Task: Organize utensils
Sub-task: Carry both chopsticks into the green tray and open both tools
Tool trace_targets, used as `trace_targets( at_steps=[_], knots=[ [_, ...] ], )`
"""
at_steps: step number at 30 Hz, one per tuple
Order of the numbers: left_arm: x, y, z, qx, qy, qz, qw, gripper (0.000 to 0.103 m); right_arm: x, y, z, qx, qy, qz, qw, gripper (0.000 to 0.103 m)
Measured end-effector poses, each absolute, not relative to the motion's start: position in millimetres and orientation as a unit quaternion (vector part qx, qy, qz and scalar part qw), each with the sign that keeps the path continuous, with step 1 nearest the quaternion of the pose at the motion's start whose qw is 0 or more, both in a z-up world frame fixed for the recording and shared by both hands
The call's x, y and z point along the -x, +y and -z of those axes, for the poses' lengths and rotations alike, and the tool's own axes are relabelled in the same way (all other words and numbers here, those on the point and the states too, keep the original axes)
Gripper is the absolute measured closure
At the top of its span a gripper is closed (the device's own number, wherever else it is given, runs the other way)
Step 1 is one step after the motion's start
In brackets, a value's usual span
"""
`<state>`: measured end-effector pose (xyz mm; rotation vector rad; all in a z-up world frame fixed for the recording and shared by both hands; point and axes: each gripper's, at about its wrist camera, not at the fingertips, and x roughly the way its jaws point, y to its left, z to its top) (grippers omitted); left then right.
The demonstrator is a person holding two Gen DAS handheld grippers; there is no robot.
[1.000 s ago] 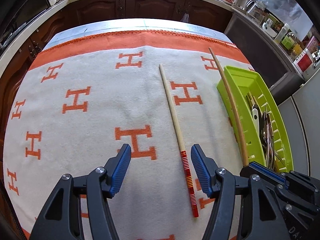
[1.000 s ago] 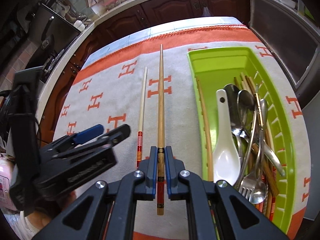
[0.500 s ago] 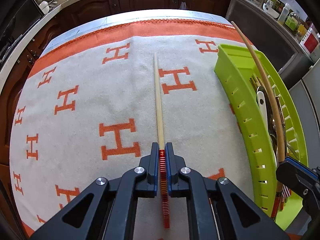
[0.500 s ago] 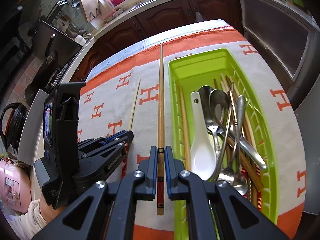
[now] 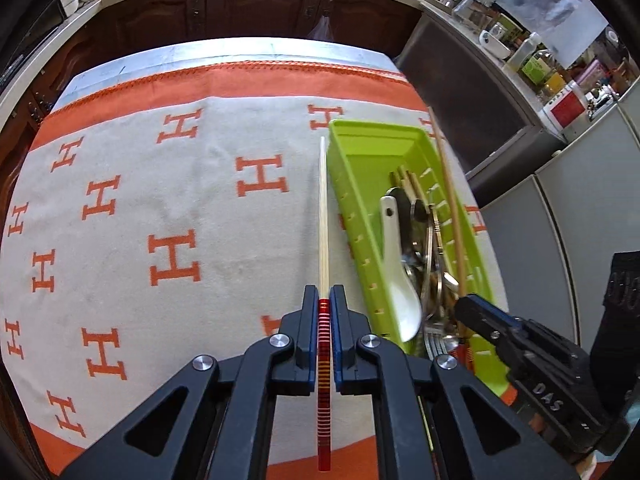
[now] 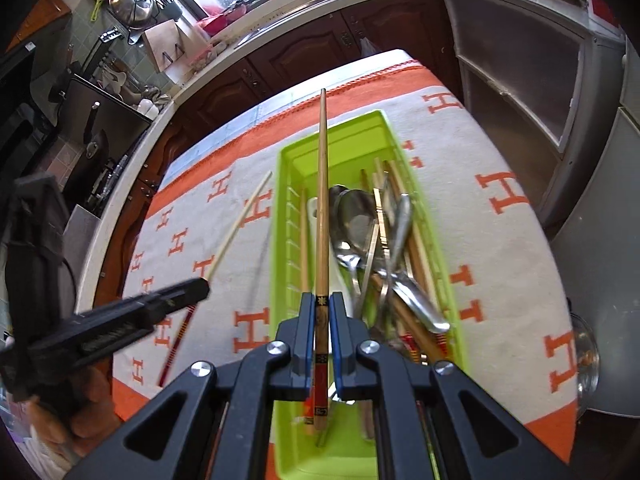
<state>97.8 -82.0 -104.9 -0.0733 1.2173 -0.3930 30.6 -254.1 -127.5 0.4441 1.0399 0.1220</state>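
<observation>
A kitchen table under a fuzzy cream cloth with orange H letters fills the left wrist view. The left gripper pinches a thin pale wooden chopstick with a red-and-yellow banded end, lifted just left of the slotted lime-green plastic tray, which holds a glossy white ceramic spoon.

In the right wrist view, the right gripper clamps a thicker tapered brown wooden chopstick with a red patterned end over the tray, above shiny steel spoons.
</observation>
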Motion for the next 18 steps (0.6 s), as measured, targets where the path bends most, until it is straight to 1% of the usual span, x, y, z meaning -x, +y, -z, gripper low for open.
trace_targets(
  at_steps=[4, 8, 11, 16, 18],
  knots=[
    [-99.4, -108.8, 96.6, 0.026, 0.567, 0.198, 0.799, 0.097, -28.6, -264.9, 132.8, -0.187, 0.504, -0.031, 0.843, 0.096],
    [-103.5, -131.0, 99.9, 0.017, 0.572, 0.207, 0.793, 0.095, -27.6, -275.9, 138.1, -0.176, 0.512, -0.015, 0.84, 0.096],
    [-103.9, -144.8, 102.8, 0.004, 0.568, 0.217, 0.794, 0.098, -26.9, -280.0, 140.5, -0.164, 0.516, -0.014, 0.84, 0.096],
    [-102.9, -165.6, 119.8, -0.033, 0.579, 0.218, 0.785, 0.098, -28.2, -278.2, 140.7, -0.144, 0.525, -0.023, 0.838, 0.096],
    [-100.2, -171.8, 128.1, -0.039, 0.59, 0.225, 0.775, 0.096, -27.8, -279.4, 140.9, -0.151, 0.526, -0.025, 0.837, 0.095]
  ],
)
